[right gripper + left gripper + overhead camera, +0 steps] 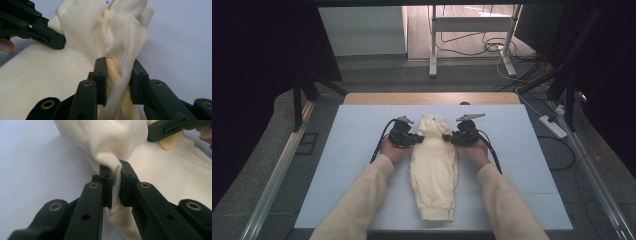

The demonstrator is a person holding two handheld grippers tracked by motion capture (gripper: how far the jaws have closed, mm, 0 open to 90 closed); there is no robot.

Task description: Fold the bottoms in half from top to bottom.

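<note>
On the counter (pixel 362 150), cream garment (pixel 434 170) lies folded lengthwise, left tool (pixel 116 185) and right tool (pixel 118 80) each clamped on its far-end sides; narrow fold seems done, crosswise folding likely left

The high view looks forward and down from above the person's side onto the pale blue table mat (pixel 362 150), with floor beyond. The left gripper view sits close behind its black jaws, facing the folded cream fabric garment (pixel 107 142). The right gripper view does likewise from the opposite side. All three share that garment's bunched far end.
</note>
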